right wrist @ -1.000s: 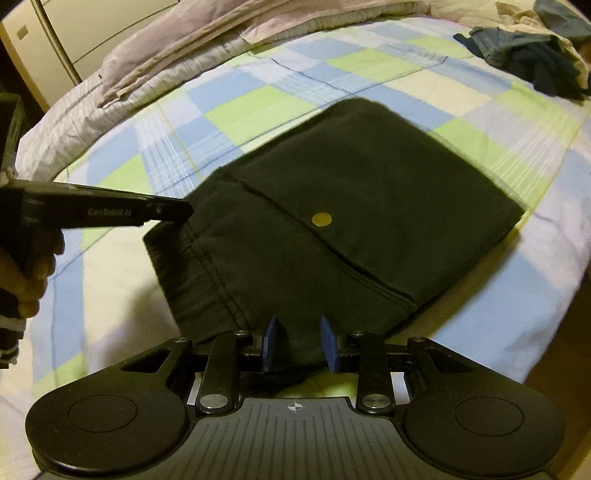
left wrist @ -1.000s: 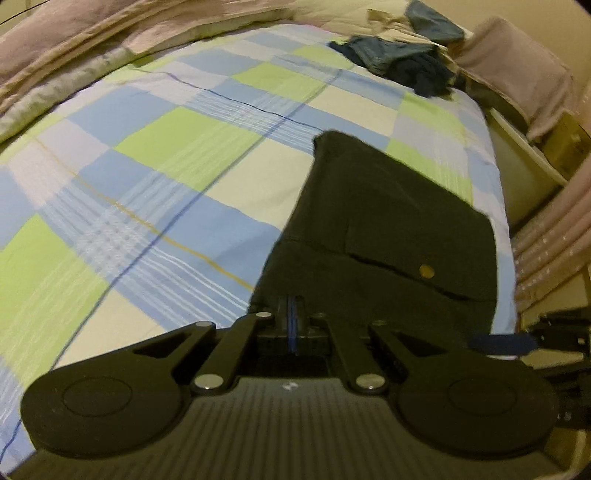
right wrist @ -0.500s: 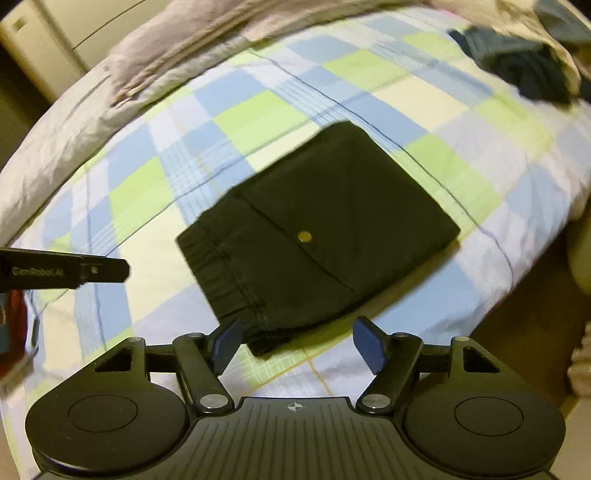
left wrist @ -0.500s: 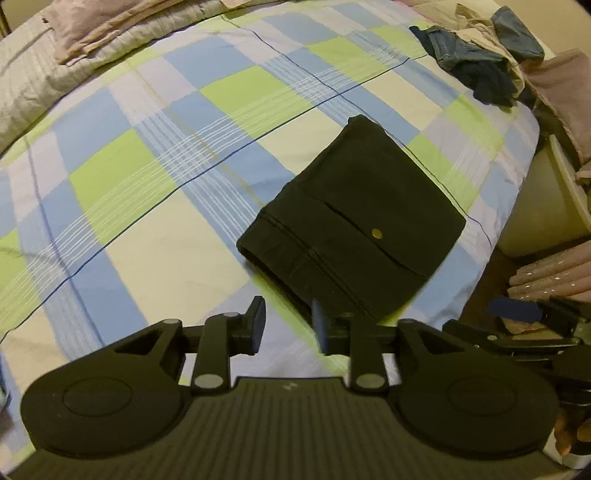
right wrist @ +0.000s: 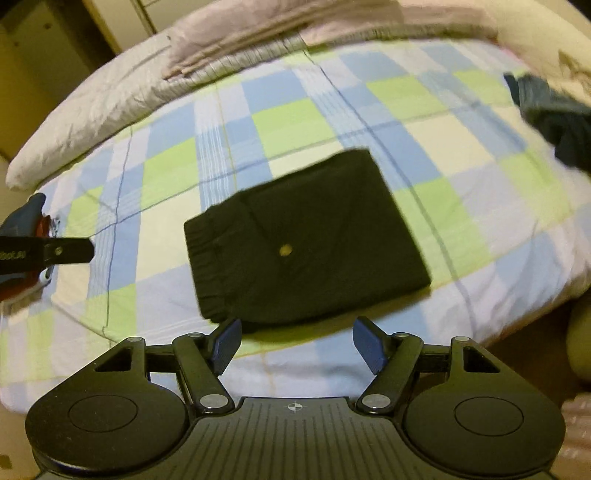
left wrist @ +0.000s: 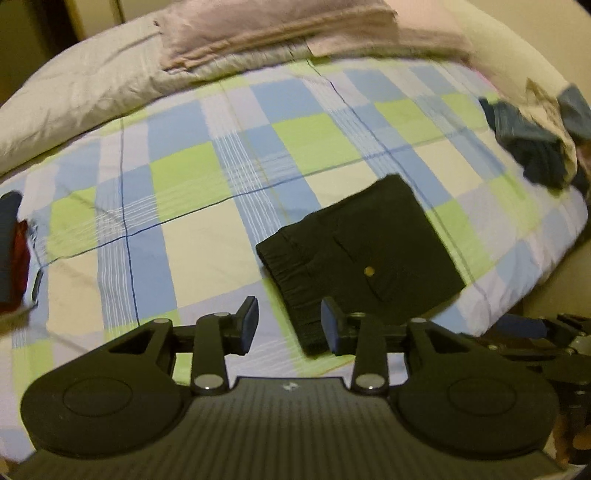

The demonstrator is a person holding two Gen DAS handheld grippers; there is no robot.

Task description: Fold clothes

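Observation:
A folded black garment [left wrist: 364, 254] [right wrist: 303, 236] with a small brass button lies flat on the checked bedsheet near the bed's front edge. My left gripper [left wrist: 290, 325] hovers open above its near left corner, nothing between the fingers. My right gripper [right wrist: 297, 345] is open wide, lifted back from the garment's near edge and holding nothing. The left tool's dark arm [right wrist: 48, 251] shows at the left edge of the right wrist view.
A pile of blue and beige clothes [left wrist: 535, 144] [right wrist: 554, 114] lies at the bed's right side. Pinkish blankets [left wrist: 280, 33] and a grey quilt [left wrist: 81, 92] run along the far edge. A red and dark object [left wrist: 13, 254] sits at the left. The bed edge [left wrist: 517, 295] drops off on the right.
Both grippers released the black garment, opened, and pulled up and back from it. The garment now lies folded on the sheet, seen from farther away.

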